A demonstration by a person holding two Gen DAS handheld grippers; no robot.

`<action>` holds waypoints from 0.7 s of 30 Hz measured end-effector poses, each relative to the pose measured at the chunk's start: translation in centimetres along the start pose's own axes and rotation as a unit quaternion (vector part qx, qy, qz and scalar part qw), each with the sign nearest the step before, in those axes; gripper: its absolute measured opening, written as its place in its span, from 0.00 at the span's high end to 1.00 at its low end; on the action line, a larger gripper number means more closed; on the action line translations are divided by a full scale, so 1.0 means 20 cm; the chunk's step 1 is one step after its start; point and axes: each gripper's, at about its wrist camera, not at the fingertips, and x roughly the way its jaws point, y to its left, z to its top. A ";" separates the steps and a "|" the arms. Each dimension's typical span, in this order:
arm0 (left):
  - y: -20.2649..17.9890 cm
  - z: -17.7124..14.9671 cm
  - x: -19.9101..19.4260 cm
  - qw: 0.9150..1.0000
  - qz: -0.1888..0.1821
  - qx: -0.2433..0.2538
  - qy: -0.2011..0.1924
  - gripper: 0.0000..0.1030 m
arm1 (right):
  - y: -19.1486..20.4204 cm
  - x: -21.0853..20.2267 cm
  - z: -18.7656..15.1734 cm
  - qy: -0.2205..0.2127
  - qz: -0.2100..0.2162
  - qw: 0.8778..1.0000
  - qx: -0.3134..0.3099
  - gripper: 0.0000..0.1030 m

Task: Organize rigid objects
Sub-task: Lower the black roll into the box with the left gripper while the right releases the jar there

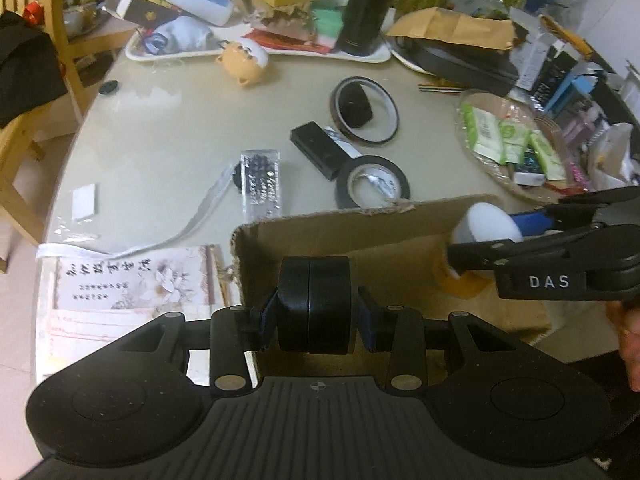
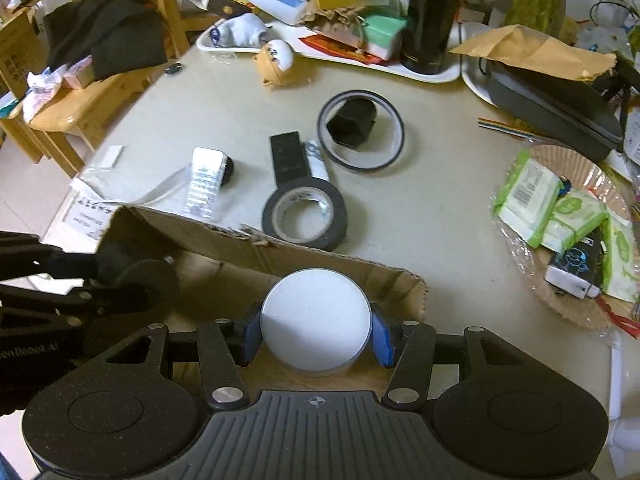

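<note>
My left gripper (image 1: 315, 306) is shut on a black round puck-like case (image 1: 315, 304), held on edge over the open cardboard box (image 1: 360, 228). My right gripper (image 2: 316, 320) is shut on a white-lidded round jar (image 2: 315, 314), also above the cardboard box (image 2: 280, 256). In the left wrist view the white jar (image 1: 490, 222) and right gripper show at the right; in the right wrist view the black case (image 2: 144, 280) shows at the left. On the table beyond lie a black tape roll (image 2: 304, 216), a thin black ring (image 2: 360, 136) around a black cube (image 2: 352, 122), a black bar (image 2: 289, 158) and a clear block (image 2: 204, 186).
A white tray (image 1: 256, 54) with clutter and a tall black bottle (image 1: 370, 4) stands at the back. A woven basket (image 2: 568, 300) of green packets sits at the right, a dark case (image 2: 552, 100) behind it. An orange pig figure (image 2: 276, 60), papers (image 1: 128, 280) and wooden chairs (image 2: 80, 112) lie left.
</note>
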 end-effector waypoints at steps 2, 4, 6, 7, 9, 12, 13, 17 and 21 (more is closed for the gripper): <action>-0.02 0.01 0.00 1.000 0.012 0.010 -0.004 0.62 | -0.01 0.00 0.00 -0.001 -0.008 1.000 -0.003 0.45; -0.02 0.01 0.01 1.000 0.015 0.013 -0.013 0.61 | -0.02 0.00 0.00 -0.005 -0.005 1.000 -0.002 0.45; -0.02 0.02 0.01 1.000 0.007 0.012 -0.015 0.57 | -0.03 -0.02 0.01 -0.017 -0.005 1.000 0.002 0.31; -0.02 0.02 0.01 1.000 0.005 0.010 -0.017 0.53 | -0.03 -0.03 0.01 -0.023 -0.009 1.000 0.003 0.25; -0.01 0.02 0.00 1.000 0.000 0.002 -0.024 0.47 | -0.04 -0.05 0.02 -0.035 -0.014 0.999 0.005 0.12; -0.01 0.03 0.00 1.000 -0.005 -0.004 -0.029 0.47 | -0.05 -0.05 0.03 -0.039 -0.010 0.999 0.013 0.07; -0.01 0.03 0.00 0.999 -0.005 -0.005 -0.031 0.47 | -0.05 -0.05 0.03 -0.040 -0.010 0.999 0.014 0.06; -0.02 0.03 -0.01 0.999 0.000 0.001 -0.040 0.46 | -0.06 -0.05 0.03 -0.040 -0.014 0.999 0.018 0.00; -0.04 0.03 -0.02 0.998 0.012 0.017 -0.051 0.33 | -0.07 -0.05 0.03 -0.041 -0.021 0.999 0.023 0.00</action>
